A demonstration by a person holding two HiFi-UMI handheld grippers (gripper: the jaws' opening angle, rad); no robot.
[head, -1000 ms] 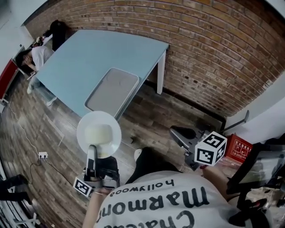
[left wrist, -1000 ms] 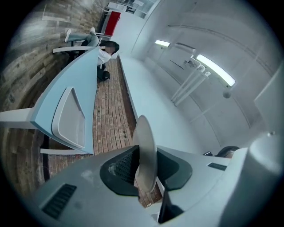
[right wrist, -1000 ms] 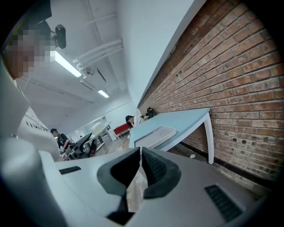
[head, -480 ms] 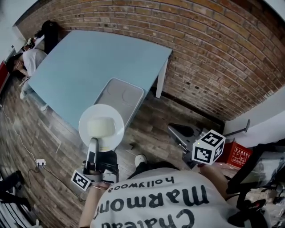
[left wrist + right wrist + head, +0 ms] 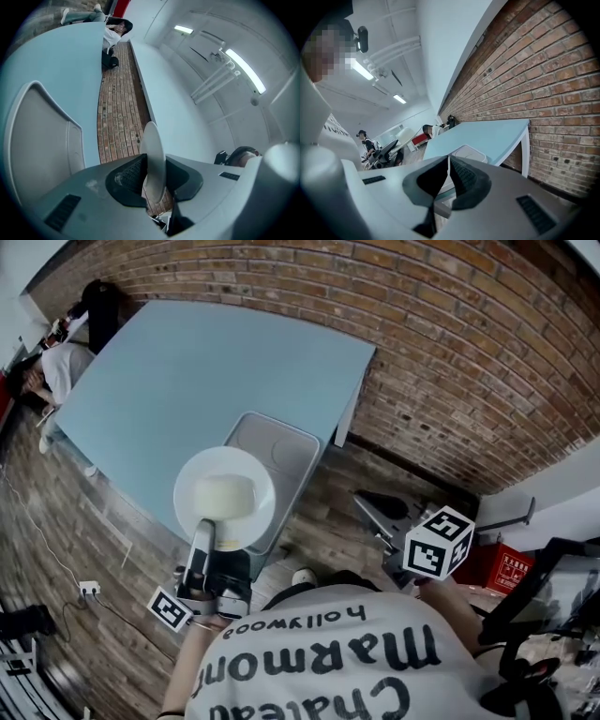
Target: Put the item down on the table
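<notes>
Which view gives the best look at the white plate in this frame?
The head view: the plate shows its whole round face, held at its near rim by the left gripper. The left gripper view shows the plate only edge-on, clamped between the jaws. The right gripper view does not show it.

- Bright, even light comes from ceiling tube lamps [image 5: 243,65]; shadows are soft.
- Strong fisheye bending; both gripper views have dark corners.
- The white plate [image 5: 225,498] looks slightly washed out.
</notes>
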